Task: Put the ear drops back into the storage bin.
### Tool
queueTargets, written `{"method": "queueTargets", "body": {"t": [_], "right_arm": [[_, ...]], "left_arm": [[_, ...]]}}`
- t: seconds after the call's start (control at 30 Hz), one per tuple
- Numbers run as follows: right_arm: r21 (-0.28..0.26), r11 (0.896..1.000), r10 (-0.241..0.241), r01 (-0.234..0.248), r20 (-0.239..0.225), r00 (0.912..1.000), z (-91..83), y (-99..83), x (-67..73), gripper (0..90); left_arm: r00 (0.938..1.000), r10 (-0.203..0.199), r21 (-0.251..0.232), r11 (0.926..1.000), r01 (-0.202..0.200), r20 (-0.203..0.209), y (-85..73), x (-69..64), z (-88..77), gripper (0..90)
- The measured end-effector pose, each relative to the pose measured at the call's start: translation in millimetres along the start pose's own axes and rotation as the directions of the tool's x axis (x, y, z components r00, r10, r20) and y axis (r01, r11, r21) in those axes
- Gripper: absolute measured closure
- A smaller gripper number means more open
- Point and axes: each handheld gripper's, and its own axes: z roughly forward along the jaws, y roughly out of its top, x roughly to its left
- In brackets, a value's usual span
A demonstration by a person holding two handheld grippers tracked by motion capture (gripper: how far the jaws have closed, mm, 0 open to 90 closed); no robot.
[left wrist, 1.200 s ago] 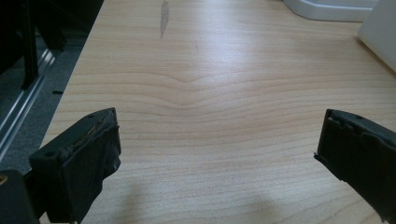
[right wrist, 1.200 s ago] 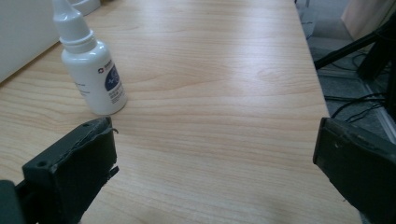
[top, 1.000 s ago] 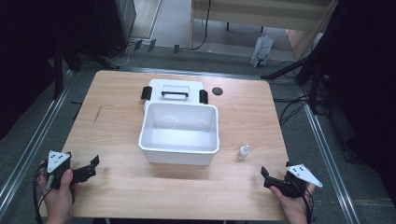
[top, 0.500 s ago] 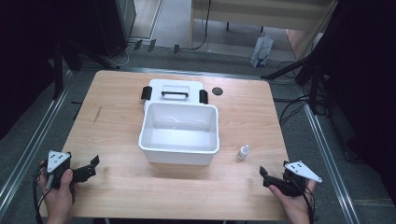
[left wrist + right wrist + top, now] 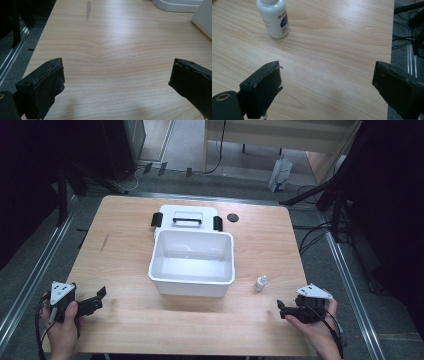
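Right gripper point(image 5: 281, 310) had edged nearer the small white plastic bottle point(image 5: 260, 283) standing just right of the white plastic bin point(image 5: 192, 282), both grippers' jaws spread empty; a careless reach could topple it.

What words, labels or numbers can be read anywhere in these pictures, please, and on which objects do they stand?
Small white bottle: a dark blue label with a small logo and lines of print, too small and blurred to read.
White bin, its lid and the wooden table: no text visible.
Nothing legible anywhere.
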Motion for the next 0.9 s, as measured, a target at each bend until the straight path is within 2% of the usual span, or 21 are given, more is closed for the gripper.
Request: {"method": "queueTargets", "body": {"t": [0.17,0.33,0.5,0.77,0.9], "right_arm": [[0.043,0.997,-0.061,0.061,-0.006,0.9981,-1.1,12.7,3.2,11.9],[0.088,0.990,-0.112,0.113,-0.012,0.9936,-3.8,29.0,4.5,12.6],[0.128,0.982,-0.135,0.137,-0.027,0.9906,-5.5,43.4,6.0,12.6],[0.205,0.960,-0.181,0.188,-0.053,0.9821,-1.2,63.1,7.6,12.8],[0.257,0.944,-0.195,0.209,-0.076,0.9778,0.4,73.1,9.4,13.6]], "left_arm": [[1.0000,0.003,0.003,1.0000,-0.003,0.000,0.2,-0.3,0.0,0.3],[1.0000,0.000,0.004,1.0000,0.000,0.004,0.2,0.0,0.1,0.3],[1.0000,0.003,0.004,1.0000,-0.003,0.003,0.2,-0.1,0.1,0.3],[1.0000,0.007,0.004,1.0000,-0.007,0.000,0.2,-0.7,0.5,0.3],[1.0000,0.006,0.005,1.0000,-0.006,0.001,0.3,-0.4,0.6,0.3]]}}
